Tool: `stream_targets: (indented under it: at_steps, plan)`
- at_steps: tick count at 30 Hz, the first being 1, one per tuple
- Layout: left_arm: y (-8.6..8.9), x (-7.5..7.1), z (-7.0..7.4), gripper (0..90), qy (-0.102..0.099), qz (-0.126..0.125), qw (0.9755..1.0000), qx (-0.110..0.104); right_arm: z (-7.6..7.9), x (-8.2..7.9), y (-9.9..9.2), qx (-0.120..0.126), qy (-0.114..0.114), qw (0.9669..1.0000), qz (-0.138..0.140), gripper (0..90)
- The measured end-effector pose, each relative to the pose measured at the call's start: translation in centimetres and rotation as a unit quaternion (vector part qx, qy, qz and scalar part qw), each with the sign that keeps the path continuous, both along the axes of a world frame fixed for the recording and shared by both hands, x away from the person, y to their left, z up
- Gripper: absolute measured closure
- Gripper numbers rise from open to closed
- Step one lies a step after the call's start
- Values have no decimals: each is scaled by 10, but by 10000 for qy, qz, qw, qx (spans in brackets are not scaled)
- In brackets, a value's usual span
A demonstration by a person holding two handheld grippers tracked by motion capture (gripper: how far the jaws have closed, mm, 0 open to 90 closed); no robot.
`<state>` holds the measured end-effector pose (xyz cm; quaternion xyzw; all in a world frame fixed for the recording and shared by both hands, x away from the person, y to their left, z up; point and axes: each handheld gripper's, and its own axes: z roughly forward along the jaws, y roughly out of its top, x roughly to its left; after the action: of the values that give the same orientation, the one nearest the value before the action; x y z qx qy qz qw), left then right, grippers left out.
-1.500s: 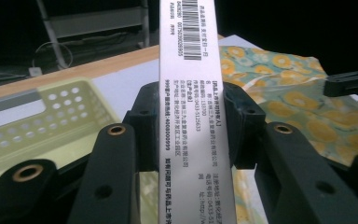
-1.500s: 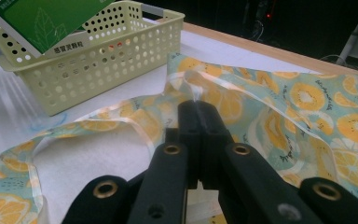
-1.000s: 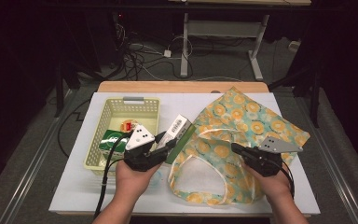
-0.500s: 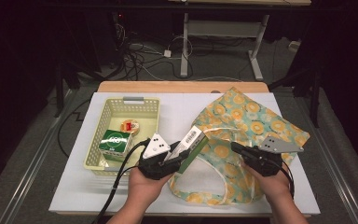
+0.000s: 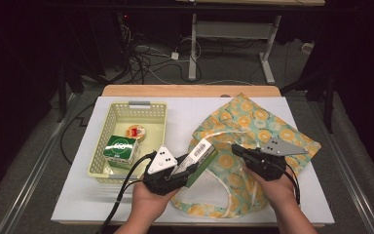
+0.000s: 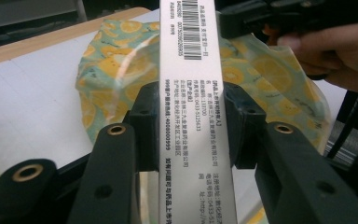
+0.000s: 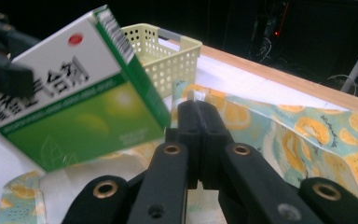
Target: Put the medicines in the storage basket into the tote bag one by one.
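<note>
My left gripper [image 5: 194, 165] is shut on a green and white medicine box [image 5: 202, 155], held tilted at the mouth of a yellow fruit-print cloth bag [image 5: 263, 127]. In the left gripper view both pads clamp the box [image 6: 189, 56] by its narrow barcode side, over the bag [image 6: 107, 70]. My right gripper [image 5: 237, 149] is shut on the bag's rim at the opening and holds it up. In the right gripper view the jaws [image 7: 198, 109] are pressed together with a sliver of fabric at their tips, and the box [image 7: 79, 107] hangs just to their left.
A pale yellow perforated basket [image 5: 139, 105] stands at the left on the white table, holding a green box [image 5: 119, 147] and a small round red-topped item [image 5: 136, 131]. The bag's strap lies toward the front edge. Cables trail from both grippers.
My left gripper has carried the medicine box rightward from beside the basket to the bag's opening. The right gripper has lifted the bag's rim slightly.
</note>
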<state>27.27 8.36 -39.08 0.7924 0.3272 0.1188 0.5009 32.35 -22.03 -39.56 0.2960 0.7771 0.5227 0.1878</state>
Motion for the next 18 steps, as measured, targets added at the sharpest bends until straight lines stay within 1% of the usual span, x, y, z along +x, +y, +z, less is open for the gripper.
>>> stream_targets:
  at_steps: [3, 5, 9, 11, 18]
  plan:
    - [-6, 1, -3, 603, 44, -76, 10000, 43, 0, 2, 0, 150, -33, 9999, 2, 900]
    - [-12, 3, -5, 603, 57, -104, 9999, 69, 0, 3, 0, 114, -69, 9999, 37, 900]
    - [-24, 10, -9, 603, 132, -165, 9997, 93, -1, 3, -4, 141, -74, 9999, 42, 900]
    - [-31, 13, -11, 602, 138, -195, 9996, 142, -1, 3, -6, 165, -70, 9998, 47, 900]
    - [-46, 23, -15, 601, 170, -192, 9993, 263, 2, 2, -12, 240, -123, 9996, -3, 900]
